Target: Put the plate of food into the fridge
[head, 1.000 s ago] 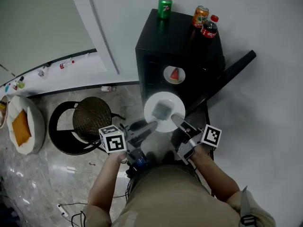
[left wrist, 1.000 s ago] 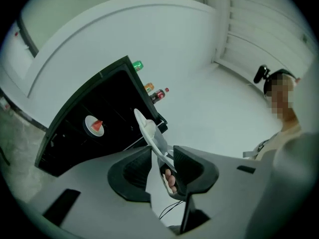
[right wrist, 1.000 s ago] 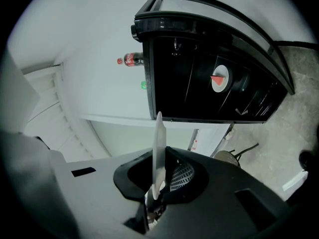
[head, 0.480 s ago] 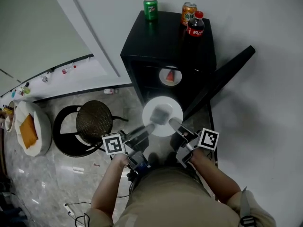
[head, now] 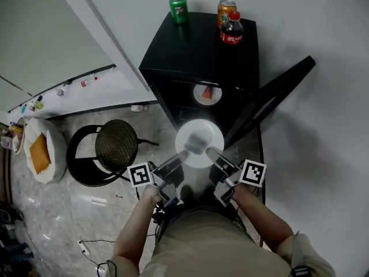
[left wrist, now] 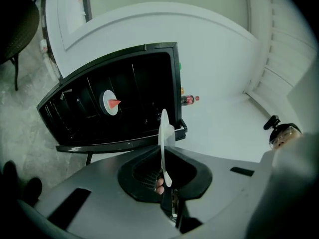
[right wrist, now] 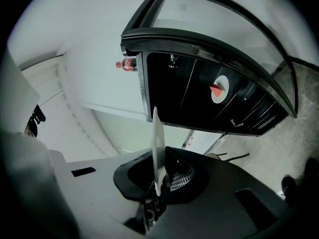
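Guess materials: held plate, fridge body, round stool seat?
Plate: white, thin, smooth, slight sheen; ceramic or melamine, can't tell. Fridge: glossy black casing mirroring the green can; painted metal or plastic. Stool seat: dark woven texture, likely wicker.

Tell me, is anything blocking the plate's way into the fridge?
Nothing visible does. The door stands open, and the plate is held right before the fridge opening. A small dish with a red slice already sits inside.
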`<act>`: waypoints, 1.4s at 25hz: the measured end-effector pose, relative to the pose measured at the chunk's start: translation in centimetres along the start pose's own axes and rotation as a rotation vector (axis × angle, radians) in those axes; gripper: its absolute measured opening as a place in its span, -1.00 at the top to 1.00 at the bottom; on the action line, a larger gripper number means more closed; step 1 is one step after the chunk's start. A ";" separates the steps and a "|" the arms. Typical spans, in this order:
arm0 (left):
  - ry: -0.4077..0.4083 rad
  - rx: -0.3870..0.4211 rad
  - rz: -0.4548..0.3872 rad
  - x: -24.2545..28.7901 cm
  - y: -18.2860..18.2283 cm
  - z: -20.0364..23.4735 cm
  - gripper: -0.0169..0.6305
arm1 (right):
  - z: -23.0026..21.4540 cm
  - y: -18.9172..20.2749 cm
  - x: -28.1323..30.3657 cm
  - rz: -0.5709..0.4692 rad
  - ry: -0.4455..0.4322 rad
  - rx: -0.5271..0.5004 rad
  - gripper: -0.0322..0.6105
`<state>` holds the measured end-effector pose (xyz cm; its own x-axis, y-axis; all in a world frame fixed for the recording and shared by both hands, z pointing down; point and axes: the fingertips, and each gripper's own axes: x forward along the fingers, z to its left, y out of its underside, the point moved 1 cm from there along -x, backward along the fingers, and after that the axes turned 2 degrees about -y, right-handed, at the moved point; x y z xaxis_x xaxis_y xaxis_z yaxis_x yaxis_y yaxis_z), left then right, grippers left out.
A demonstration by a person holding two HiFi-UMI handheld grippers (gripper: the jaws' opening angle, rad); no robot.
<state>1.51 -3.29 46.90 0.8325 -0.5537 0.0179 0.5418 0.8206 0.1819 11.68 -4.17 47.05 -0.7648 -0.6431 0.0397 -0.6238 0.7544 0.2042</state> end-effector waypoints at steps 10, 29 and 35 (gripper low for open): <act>-0.111 -0.108 -0.039 1.0 1.7 2.1 0.91 | -1.9 -0.3 -1.1 0.078 0.032 0.001 0.77; -0.129 -0.179 -0.057 -0.2 -2.0 8.8 0.90 | -2.1 0.5 -2.3 0.138 0.101 -0.175 0.36; -0.130 -0.209 -0.069 0.3 -4.0 13.4 0.91 | -2.2 2.5 0.1 0.219 0.150 -0.293 0.83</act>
<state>-1.93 -8.62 59.38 0.7783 -0.6119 0.1409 0.6201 0.7843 -0.0195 10.40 -2.67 49.75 -0.8288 -0.4998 0.2515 -0.3596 0.8202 0.4449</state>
